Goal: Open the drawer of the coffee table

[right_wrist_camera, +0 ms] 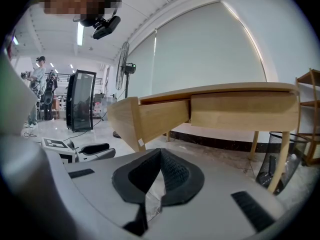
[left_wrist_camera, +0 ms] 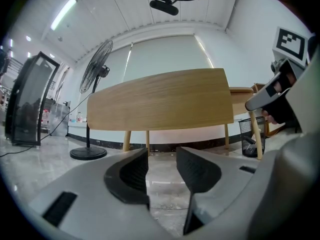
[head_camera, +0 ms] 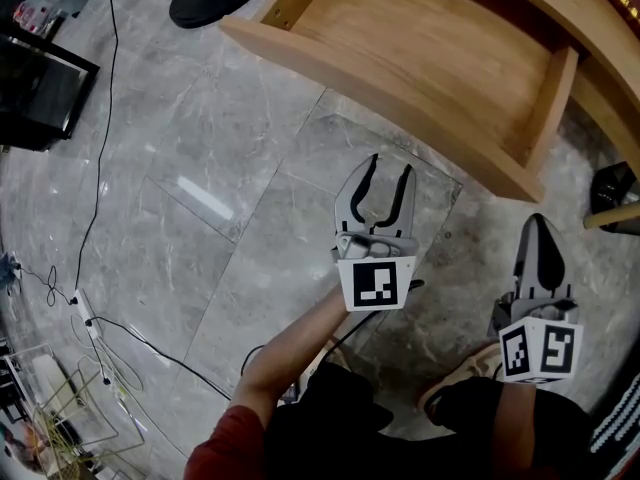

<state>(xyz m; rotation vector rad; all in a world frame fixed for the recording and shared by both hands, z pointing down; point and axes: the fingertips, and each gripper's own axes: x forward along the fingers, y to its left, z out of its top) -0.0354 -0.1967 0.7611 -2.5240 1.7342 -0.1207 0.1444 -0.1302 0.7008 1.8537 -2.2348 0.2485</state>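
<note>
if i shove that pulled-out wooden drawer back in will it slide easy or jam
The drawer looks like rigid wood, so it likely won't flex. Its front is wide and curved; an off-centre push may skew it. Pulled far out, it may sag slightly.

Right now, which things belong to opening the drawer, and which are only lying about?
For the job: drawer, left claw, right claw.
Lying about: fan, bin, black cabinet.

The drawer (head_camera: 400, 48) is sticking out of the desk (right_wrist_camera: 250, 111); the left tool (head_camera: 387, 168) is hovering before its front panel, the right tool (head_camera: 540, 223) hanging further right.
</note>
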